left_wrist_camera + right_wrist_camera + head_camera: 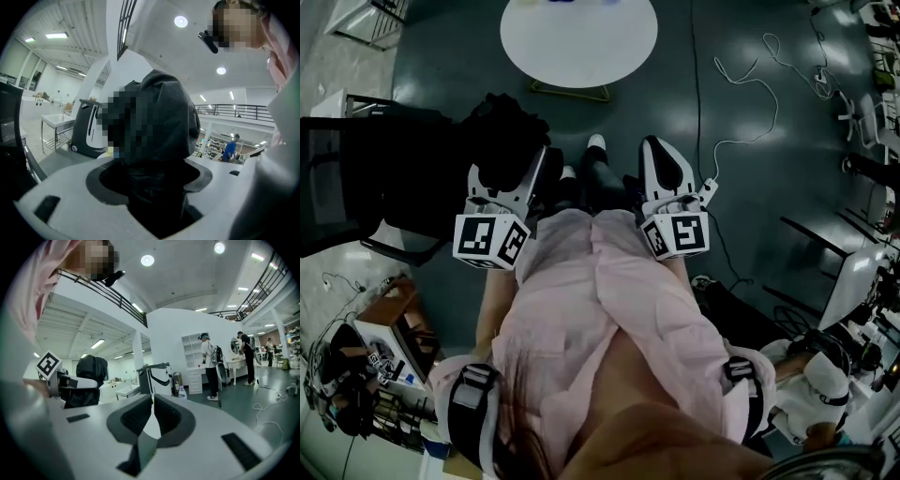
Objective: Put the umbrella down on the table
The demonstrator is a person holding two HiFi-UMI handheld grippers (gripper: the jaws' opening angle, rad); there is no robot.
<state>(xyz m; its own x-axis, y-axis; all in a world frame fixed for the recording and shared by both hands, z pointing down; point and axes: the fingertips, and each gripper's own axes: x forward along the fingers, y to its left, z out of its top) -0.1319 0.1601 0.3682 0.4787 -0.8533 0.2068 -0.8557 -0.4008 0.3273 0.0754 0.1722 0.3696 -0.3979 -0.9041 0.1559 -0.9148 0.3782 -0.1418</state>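
Carrying is the step in hand. The left gripper point(150, 180) pinches the folded black umbrella point(166, 117), whose bundle bulges out past its jaws. The right gripper point(152, 401), beside it, is pressed together on nothing. The round white table point(578, 42) lies ahead of both grippers, well apart. Next the left gripper must probably reach over the tabletop, lower and let go. The umbrella's handle and tip are hidden, and the table's far edge is cut off.
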